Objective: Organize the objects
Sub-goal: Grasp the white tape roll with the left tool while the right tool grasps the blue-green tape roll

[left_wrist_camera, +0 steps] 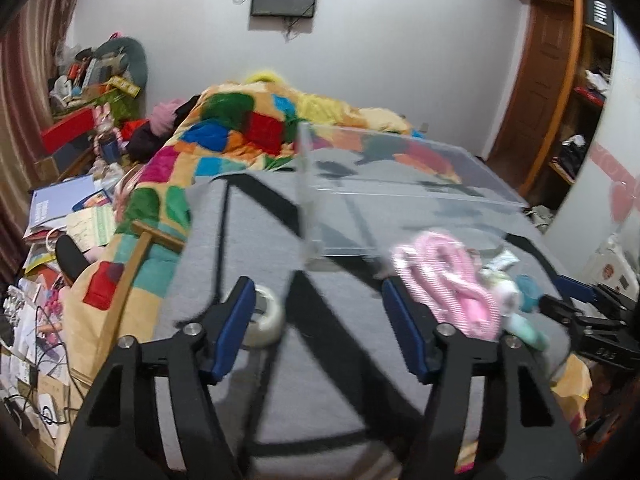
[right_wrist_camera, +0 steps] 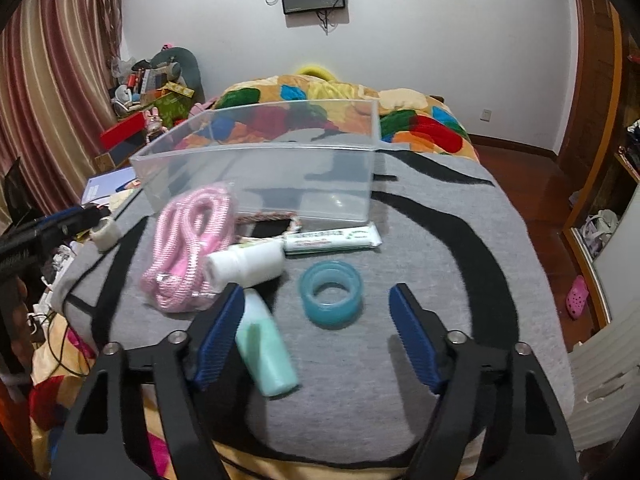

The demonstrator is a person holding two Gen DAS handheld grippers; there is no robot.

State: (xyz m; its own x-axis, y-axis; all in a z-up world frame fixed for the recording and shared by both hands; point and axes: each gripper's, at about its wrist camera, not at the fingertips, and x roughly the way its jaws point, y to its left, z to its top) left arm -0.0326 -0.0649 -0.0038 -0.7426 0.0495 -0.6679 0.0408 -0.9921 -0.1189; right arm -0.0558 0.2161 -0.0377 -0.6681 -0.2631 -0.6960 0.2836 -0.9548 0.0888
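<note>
So we've got a pile of small stuff on a grey blanket (right_wrist_camera: 420, 240) spread over the bed, and a clear plastic bin (right_wrist_camera: 260, 172) at 12 o'clock that looks like where everything should end up. It's empty as far as we can see.

Going left to right in the right wrist view: a clear tape roll (right_wrist_camera: 105, 233) sits out at 9 o'clock, right by the left hand-held gripper (left_wrist_camera: 318, 320), which is spread wide and holding nothing. Next is the pink rope in its bag (right_wrist_camera: 188, 248), touching the front of the bin. Then a white bottle (right_wrist_camera: 246, 266) lying on its side against the rope, a mint green bottle (right_wrist_camera: 266, 356) just below it, a white-and-green packet (right_wrist_camera: 332, 238) along the bin's front wall, and a teal tape roll (right_wrist_camera: 331, 299) dead centre. The right hand-held gripper (right_wrist_camera: 316, 312) is also wide open and empty, with the teal roll between its fingers.

What could go wrong: the mint bottle lies right beside the right gripper's left finger (right_wrist_camera: 220, 336), so closing in on the teal roll could knock it rolling off the bed edge. The soft blanket may also let the roll tip. The left view is blurry, so we're only guessing that side is aimed at the clear tape.
</note>
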